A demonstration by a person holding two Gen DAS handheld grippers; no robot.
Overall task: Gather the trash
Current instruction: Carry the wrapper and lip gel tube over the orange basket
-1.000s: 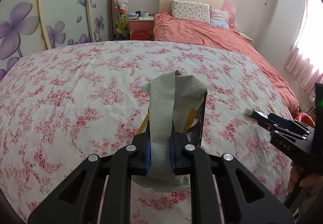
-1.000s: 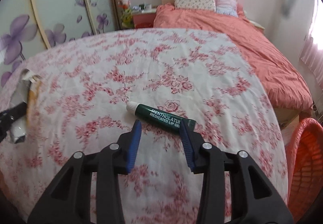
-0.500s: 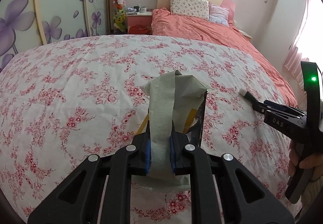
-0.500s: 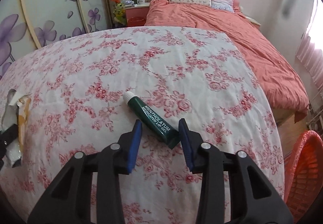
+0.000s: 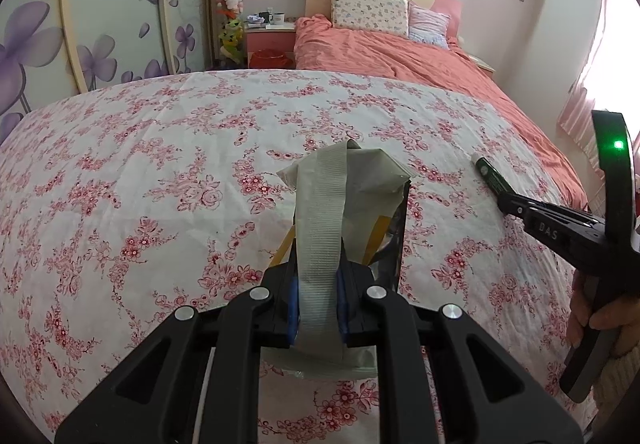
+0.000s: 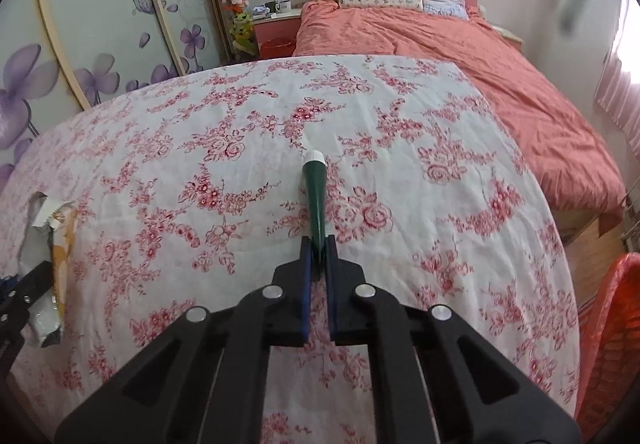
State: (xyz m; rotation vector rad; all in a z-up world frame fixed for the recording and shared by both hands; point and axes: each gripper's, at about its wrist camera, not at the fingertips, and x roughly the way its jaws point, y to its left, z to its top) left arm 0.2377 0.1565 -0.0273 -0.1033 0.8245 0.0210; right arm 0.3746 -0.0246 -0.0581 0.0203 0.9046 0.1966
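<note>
1. Left tool (image 5: 318, 308) pinches a crumpled grey-white wrapper (image 5: 340, 204), held above the floral desk (image 5: 160, 164)
2. Right tool (image 6: 318, 260) is clamped on the green tube (image 6: 316, 192), white cap pointing to 12 o'clock
3. Orange basket (image 6: 612, 344) sits at 4 o'clock

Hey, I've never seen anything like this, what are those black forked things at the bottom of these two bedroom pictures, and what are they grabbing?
No robot here: a person carries a hand-held claw in each hand, and a fisheye camera on each one looks forward along its two fingers. That gives one picture per hand. The left claw is shut on a crumpled snack wrapper. The right claw is shut on the tail end of a green lip gel tube, white cap pointing away. Both hover over a flowered bedspread. An orange basket shows at the right edge, probably for the trash. The left view also catches the right claw from the side.
</note>
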